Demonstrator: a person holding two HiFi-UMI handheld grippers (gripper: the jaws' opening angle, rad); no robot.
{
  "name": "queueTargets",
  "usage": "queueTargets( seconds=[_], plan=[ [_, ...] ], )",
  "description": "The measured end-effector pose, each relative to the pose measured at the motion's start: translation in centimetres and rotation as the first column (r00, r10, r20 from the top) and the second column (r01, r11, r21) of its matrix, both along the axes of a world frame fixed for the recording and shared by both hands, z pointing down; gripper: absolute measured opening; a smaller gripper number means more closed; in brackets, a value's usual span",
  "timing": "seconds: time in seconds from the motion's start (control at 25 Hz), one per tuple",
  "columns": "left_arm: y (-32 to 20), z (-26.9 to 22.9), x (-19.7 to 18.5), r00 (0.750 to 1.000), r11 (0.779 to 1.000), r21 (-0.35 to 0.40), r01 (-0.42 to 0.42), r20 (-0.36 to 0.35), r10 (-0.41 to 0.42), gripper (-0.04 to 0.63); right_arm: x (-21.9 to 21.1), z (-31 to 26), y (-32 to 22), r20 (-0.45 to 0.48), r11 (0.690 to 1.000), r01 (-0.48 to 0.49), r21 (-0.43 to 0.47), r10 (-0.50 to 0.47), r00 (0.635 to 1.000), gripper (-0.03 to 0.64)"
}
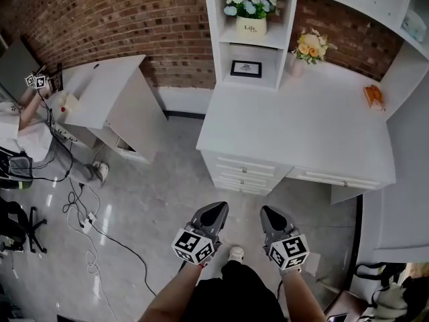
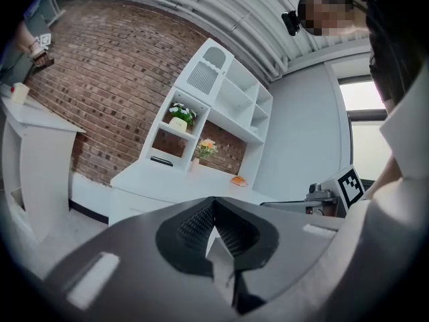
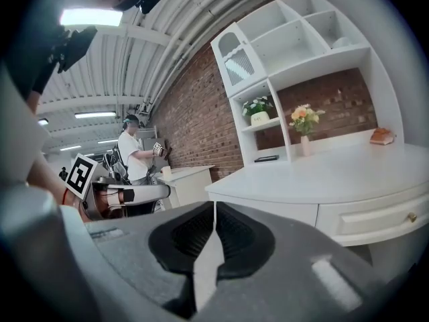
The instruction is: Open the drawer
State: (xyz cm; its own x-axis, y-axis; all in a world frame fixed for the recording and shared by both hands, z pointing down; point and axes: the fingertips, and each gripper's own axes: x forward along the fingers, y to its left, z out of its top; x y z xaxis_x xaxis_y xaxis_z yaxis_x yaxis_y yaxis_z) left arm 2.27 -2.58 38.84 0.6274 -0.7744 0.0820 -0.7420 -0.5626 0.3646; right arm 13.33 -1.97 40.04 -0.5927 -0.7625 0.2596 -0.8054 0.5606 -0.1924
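A white desk point(image 1: 301, 126) stands ahead, with a stack of shut drawers point(image 1: 241, 173) under its left part and a wide shut drawer point(image 1: 332, 178) to the right of them. In the right gripper view that wide drawer point(image 3: 375, 217) shows a small knob point(image 3: 411, 217). My left gripper point(image 1: 220, 206) and right gripper point(image 1: 267, 210) hang side by side over the floor, short of the drawer fronts and apart from them. The left gripper point(image 2: 214, 201) has its jaws together with nothing between them. So does the right gripper point(image 3: 214, 204).
A white hutch point(image 1: 249, 39) on the desk holds a flower pot point(image 1: 251, 24) and a picture frame point(image 1: 246, 68); a vase point(image 1: 310, 45) and an orange object point(image 1: 373, 96) sit on the desktop. A second white desk point(image 1: 107, 89) and a person point(image 1: 20, 123) are at the left, cables point(image 1: 87, 220) on the floor.
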Motion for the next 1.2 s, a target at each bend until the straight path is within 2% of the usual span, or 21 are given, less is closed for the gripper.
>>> queueTargets(
  seconds=[0.48, 0.88, 1.2],
  plan=[
    [-3.8, 5.2, -0.3, 0.998, 0.997, -0.051, 0.057, -0.024, -0.058, 0.002, -2.0, 5.2, -4.6, -0.023, 0.998, 0.032, -0.061, -0.033, 0.999, 0.023],
    [-7.2, 8.9, -1.4, 1.000, 0.997, -0.069, 0.027, -0.005, -0.027, 0.002, -3.5, 9.6, -8.6, -0.034, 0.993, -0.058, -0.099, 0.054, 0.998, 0.032],
    [-10.4, 11.6, -1.7, 0.999, 0.996, -0.082, -0.018, -0.030, 0.016, 0.002, -4.3, 13.6, -11.6, -0.064, 0.977, -0.157, -0.147, 0.149, 0.987, 0.042]
  ],
)
